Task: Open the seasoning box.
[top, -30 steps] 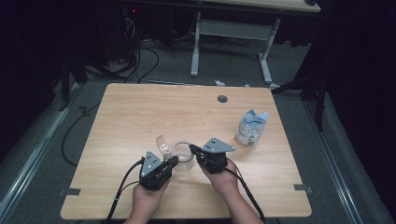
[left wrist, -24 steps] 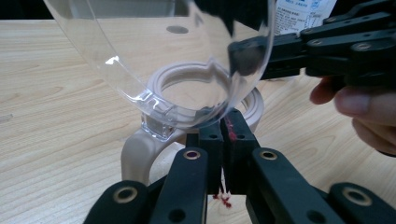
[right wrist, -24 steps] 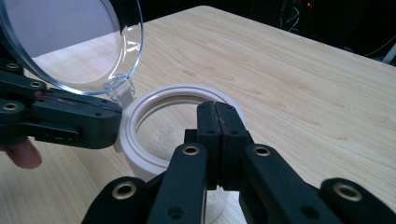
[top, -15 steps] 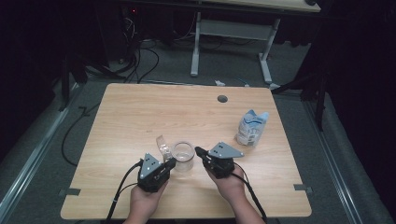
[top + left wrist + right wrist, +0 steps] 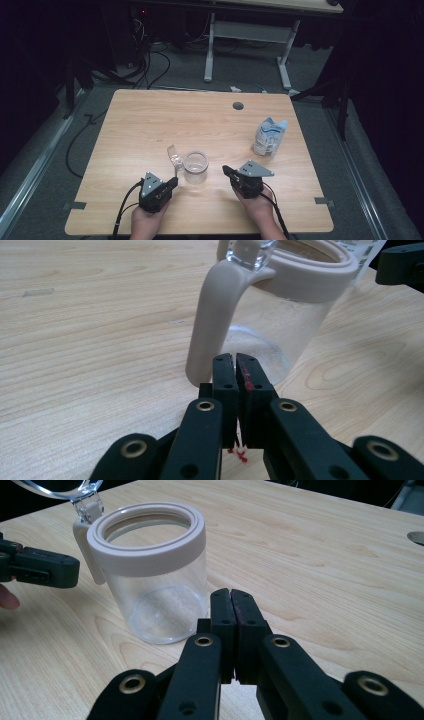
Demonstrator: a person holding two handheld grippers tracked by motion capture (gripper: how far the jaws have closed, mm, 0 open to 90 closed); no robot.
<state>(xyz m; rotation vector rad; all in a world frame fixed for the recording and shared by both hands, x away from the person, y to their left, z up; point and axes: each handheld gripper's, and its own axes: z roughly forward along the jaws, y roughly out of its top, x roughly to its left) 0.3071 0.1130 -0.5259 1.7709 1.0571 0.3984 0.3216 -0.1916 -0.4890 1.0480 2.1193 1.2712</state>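
A clear jar (image 5: 195,168) with a beige rim, a beige side handle and a clear flip lid standing open sits on the wooden table (image 5: 150,125), near its front middle. It looks empty. My left gripper (image 5: 172,182) is just left of and in front of the jar, shut, with nothing between its jaws. In the left gripper view the jaw tips (image 5: 235,361) sit right at the foot of the beige handle (image 5: 210,325). My right gripper (image 5: 226,170) lies to the jar's right, shut and empty; the jar (image 5: 155,575) stands just beyond its tips (image 5: 230,596).
A crumpled white and blue packet (image 5: 269,137) stands at the right of the table. A round cable hole (image 5: 238,106) sits near the far edge. Beyond the table are cables on the floor and another desk's legs (image 5: 285,55).
Both grippers have drawn back from the jar toward the table's front edge. The right one moved rightward, away from the jar; the left sank lower. The jar stayed put.
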